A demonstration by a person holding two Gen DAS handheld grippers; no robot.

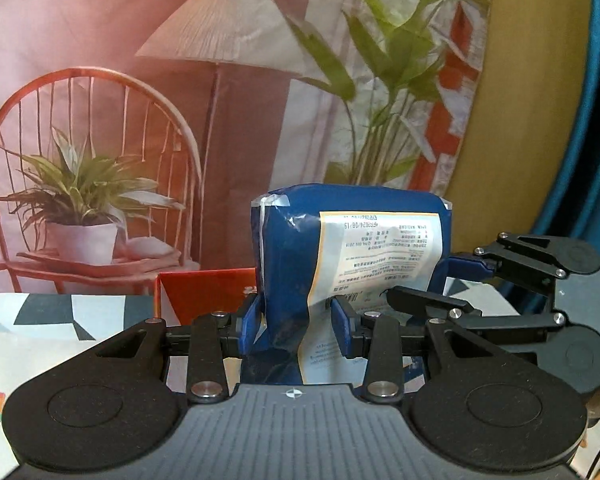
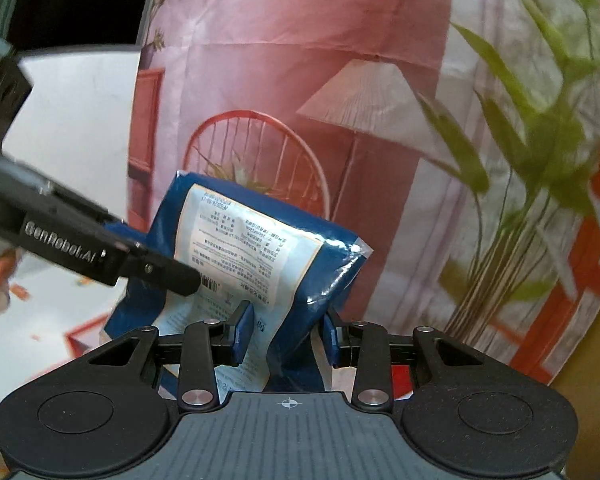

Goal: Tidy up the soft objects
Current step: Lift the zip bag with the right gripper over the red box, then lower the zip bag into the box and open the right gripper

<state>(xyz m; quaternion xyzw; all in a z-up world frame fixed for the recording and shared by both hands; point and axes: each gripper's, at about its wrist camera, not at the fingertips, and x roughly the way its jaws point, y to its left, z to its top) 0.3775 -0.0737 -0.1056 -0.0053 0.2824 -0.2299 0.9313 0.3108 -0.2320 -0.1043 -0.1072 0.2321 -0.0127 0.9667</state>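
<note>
We hold the soft blue plastic package with a white printed label [image 1: 352, 248] between both claws — left claw [image 1: 298, 324] and right claw [image 2: 286, 334] each clamped on its lower end — raised before the pink printed fabric backdrop [image 1: 100, 20], a red box [image 1: 208, 292] just behind.

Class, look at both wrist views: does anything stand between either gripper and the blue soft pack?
Nothing visible does. The left gripper and the right gripper each already pinch the blue pack between their pads, with no object between pads and pack.
</note>
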